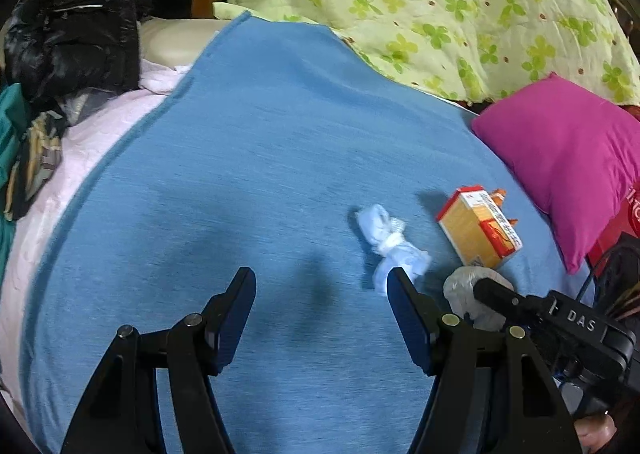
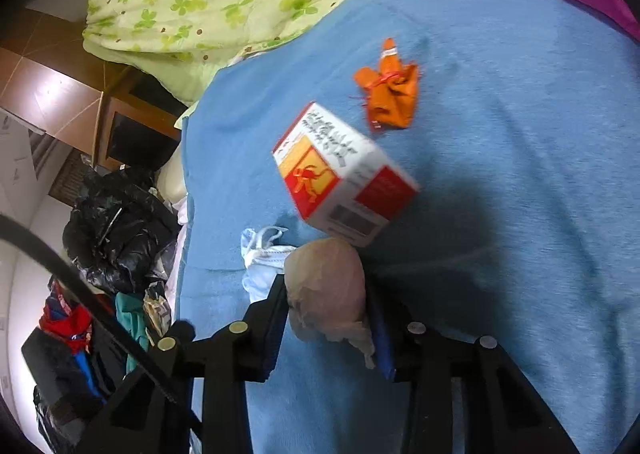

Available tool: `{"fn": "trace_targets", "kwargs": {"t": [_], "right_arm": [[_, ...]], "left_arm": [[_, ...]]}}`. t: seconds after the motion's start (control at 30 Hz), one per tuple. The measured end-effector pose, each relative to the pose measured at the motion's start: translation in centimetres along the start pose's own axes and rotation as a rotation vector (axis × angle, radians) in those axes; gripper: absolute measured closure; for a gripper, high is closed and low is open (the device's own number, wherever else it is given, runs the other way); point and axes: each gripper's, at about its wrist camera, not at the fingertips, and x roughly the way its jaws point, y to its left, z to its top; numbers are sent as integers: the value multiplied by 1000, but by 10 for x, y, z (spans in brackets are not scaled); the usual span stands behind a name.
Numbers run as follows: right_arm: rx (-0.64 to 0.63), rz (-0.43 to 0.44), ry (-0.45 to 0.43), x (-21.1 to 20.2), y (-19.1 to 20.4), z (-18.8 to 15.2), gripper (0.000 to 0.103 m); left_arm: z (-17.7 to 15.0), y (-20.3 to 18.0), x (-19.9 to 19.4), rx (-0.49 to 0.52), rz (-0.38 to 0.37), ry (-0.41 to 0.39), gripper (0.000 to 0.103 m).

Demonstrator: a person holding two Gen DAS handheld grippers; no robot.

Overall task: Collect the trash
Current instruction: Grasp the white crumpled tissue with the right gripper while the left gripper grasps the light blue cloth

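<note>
My right gripper (image 2: 330,306) is shut on a crumpled pale tissue wad (image 2: 326,290), just above the blue blanket (image 2: 500,213); the wad also shows in the left wrist view (image 1: 460,286). Beyond it lie a red, yellow and white carton (image 2: 344,173), a crumpled orange wrapper (image 2: 388,93) and a white face mask (image 2: 260,254). My left gripper (image 1: 322,282) is open and empty over the blanket (image 1: 260,153). The mask (image 1: 390,242) lies just past its right fingertip, with the carton (image 1: 478,230) to the right.
A magenta pillow (image 1: 568,157) lies right of the carton. A green clover-print quilt (image 1: 460,1) is heaped at the back. A black plastic bag (image 1: 76,25) and clothes sit off the bed's left side, also in the right wrist view (image 2: 116,230).
</note>
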Motion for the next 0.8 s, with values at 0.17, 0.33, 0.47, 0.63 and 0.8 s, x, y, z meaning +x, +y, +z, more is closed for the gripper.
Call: {"fn": "trace_targets", "kwargs": {"t": [0.17, 0.33, 0.47, 0.63, 0.8], "right_arm": [[-14, 8, 8, -31, -13, 1, 63], [-47, 3, -31, -64, -21, 7, 63], [-59, -14, -73, -88, -32, 13, 63], [-84, -36, -117, -111, -41, 17, 63], [-108, -41, -141, -124, -41, 19, 63]], "left_arm": [[2, -20, 15, -21, -79, 17, 34], [6, -41, 31, -15, -93, 19, 34], [8, -51, 49, -18, -90, 36, 34], [5, -55, 66, -20, -86, 69, 46], [2, -51, 69, -51, -93, 78, 76]]}}
